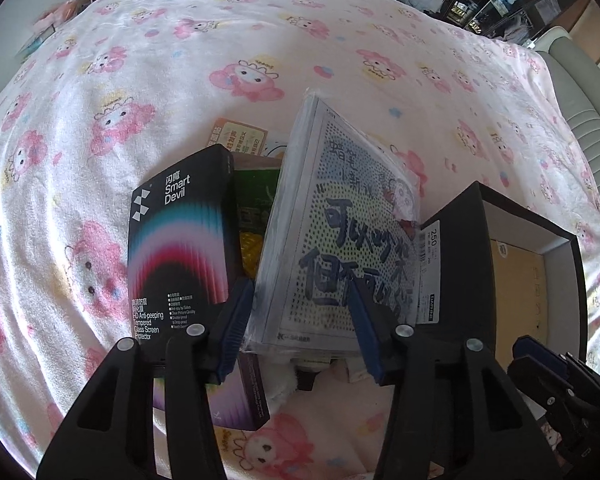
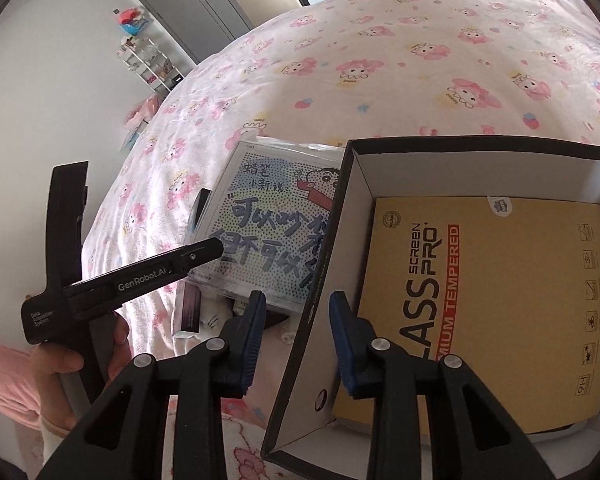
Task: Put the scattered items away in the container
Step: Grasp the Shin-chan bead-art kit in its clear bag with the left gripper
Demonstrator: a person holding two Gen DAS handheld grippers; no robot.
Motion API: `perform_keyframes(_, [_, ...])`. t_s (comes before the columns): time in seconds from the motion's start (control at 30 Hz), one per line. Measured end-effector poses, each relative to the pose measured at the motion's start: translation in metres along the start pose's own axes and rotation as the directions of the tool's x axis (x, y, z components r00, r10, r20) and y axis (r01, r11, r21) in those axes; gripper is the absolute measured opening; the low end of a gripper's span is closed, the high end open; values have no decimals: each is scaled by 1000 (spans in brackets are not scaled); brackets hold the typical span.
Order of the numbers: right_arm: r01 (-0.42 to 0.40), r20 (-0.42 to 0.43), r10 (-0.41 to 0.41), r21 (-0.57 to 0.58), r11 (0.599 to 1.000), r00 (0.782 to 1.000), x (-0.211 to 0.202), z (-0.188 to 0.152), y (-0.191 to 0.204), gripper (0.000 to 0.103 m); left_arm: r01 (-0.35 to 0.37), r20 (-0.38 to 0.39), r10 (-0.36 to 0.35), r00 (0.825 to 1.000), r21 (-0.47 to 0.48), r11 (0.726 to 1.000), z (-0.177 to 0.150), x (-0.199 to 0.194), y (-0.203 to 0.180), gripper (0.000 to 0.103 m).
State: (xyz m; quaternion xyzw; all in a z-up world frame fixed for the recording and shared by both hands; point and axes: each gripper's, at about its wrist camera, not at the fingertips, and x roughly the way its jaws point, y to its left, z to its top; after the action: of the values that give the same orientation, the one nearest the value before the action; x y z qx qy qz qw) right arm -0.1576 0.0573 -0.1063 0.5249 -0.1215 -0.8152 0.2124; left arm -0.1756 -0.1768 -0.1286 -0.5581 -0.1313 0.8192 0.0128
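My left gripper (image 1: 300, 328) is shut on a flat plastic-wrapped cartoon packet (image 1: 332, 232) and holds it tilted above a pile of items. The packet also shows in the right wrist view (image 2: 268, 224). A black Smart Devil box (image 1: 180, 248) lies left of it. The black shoebox (image 2: 476, 168) with white inner walls holds a tan screen-protector pack (image 2: 500, 300). My right gripper (image 2: 298, 340) straddles the shoebox's left wall (image 2: 320, 300), with its jaws a little apart from that wall. The shoebox also shows at the right of the left wrist view (image 1: 460, 248).
Everything lies on a pink cartoon-print blanket (image 1: 260, 40) over a bed. Under the packet lie a green and yellow item (image 1: 256, 200), an orange card (image 1: 240, 136) and a purple box (image 1: 252, 396). A white shelf rack (image 2: 148, 60) and grey wardrobe (image 2: 204, 0) stand at the back.
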Motion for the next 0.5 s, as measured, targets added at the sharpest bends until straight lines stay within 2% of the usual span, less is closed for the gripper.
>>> perform_keyframes(0.13, [2,2,-2,5,1000,1000,-4,-5,-2,29,65,-9,-65,998,-15,998,-1,-6,4,49])
perform_keyframes(0.3, [4,4,-4,16,1000,1000,-9,-10,-6,29,199,-36,-199,979,16,980,-9,-19,8,49])
perform_keyframes(0.37, [4,8,-4,11,1000,1000,-11,-9,-6,29,174,-66,-172,983,21,984,-12,-14,11,50])
perform_keyframes(0.43, [0,10,0,8,1000,1000,-12,-8,-5,29,126,-102,-127,987,-17,992,-12,2,19,48])
perform_keyframes(0.5, [-6,11,6,5,1000,1000,-11,-8,-3,29,145,-93,-149,984,-53,988,-7,13,25,48])
